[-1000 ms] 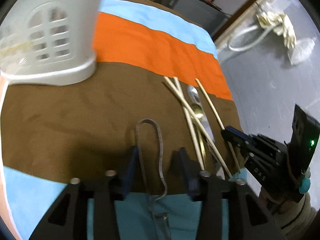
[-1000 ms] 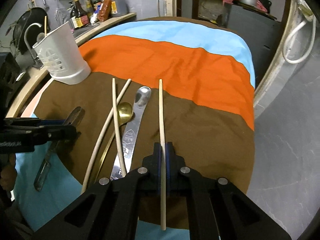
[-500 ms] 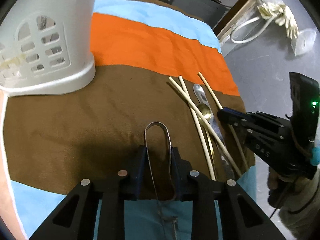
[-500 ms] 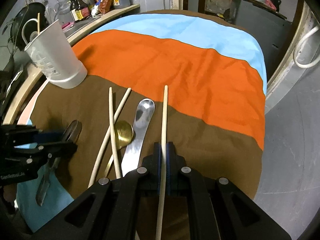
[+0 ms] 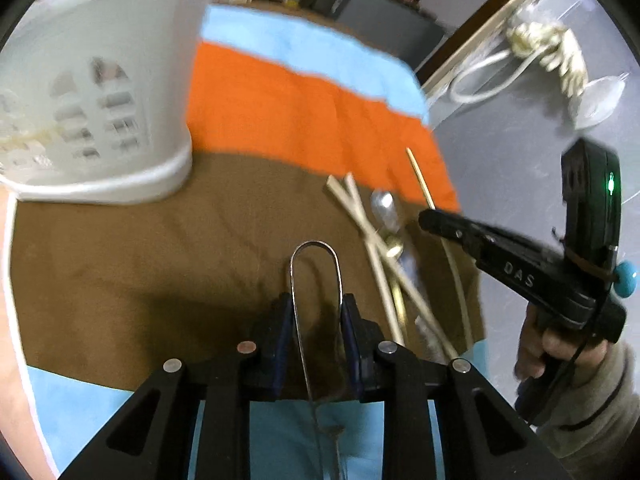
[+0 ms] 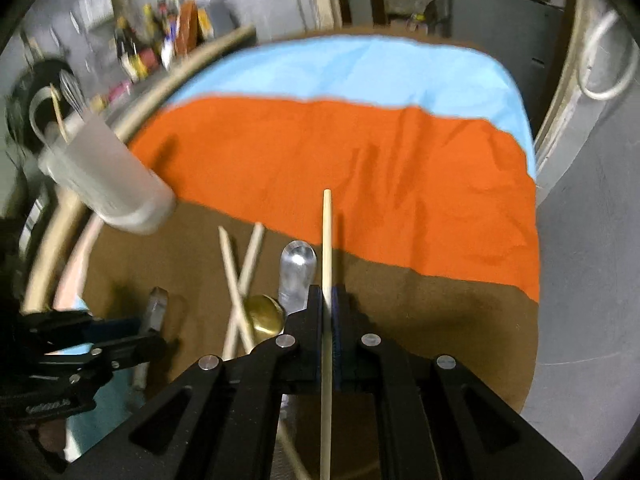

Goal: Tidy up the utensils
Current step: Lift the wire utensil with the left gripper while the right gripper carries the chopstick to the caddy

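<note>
Looking along the left gripper, its jaws squeeze the thin silver metal tongs, looped end forward, just over the brown, orange and blue striped cloth on the desk. Those springy tongs could pop out sideways. The white plastic utensil holder is close and could get bumped over.

Looking along the right gripper, its jaws are shut on one long wooden chopstick. Such a thin stick could tip or slide, or miss the holder.
</note>
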Available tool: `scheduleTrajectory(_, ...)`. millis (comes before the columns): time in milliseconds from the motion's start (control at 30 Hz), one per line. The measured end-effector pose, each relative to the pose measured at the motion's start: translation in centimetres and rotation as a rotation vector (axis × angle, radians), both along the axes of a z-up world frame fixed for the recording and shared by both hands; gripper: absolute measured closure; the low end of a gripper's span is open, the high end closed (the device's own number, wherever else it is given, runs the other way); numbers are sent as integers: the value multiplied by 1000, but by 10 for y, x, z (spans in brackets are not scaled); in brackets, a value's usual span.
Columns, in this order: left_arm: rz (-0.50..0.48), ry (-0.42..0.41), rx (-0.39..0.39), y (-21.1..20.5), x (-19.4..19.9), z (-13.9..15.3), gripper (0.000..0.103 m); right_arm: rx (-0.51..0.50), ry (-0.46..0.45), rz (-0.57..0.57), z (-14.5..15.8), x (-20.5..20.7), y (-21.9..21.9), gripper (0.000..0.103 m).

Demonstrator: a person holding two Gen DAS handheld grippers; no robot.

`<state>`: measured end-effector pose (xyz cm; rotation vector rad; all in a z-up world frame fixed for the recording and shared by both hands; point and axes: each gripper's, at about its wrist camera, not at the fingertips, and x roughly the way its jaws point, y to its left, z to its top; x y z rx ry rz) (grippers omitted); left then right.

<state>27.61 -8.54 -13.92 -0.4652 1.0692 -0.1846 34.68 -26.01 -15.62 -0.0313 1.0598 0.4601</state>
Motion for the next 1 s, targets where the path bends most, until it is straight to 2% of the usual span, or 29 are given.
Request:
scheduleTrajectory(100, 18, -94, -14, 9, -10, 19, 81, 134, -96, -39, 25, -19, -11, 99)
scheduleTrajectory(200, 28, -178, -13, 14, -19, 36, 81, 223, -179, -45, 44, -31, -12, 99)
scheduleTrajectory(467, 45, -383, 42, 38, -29, 84, 81, 323, -369, -30, 89, -63, 19, 99)
scheduleTrajectory(667, 64, -461, 61, 70, -28, 117, 81, 382, -481, -26, 123, -65, 53, 99)
scheduleTrajectory(1000, 102, -512, 138, 130, -42, 166, 81, 495, -660, -10, 172, -72, 100, 99)
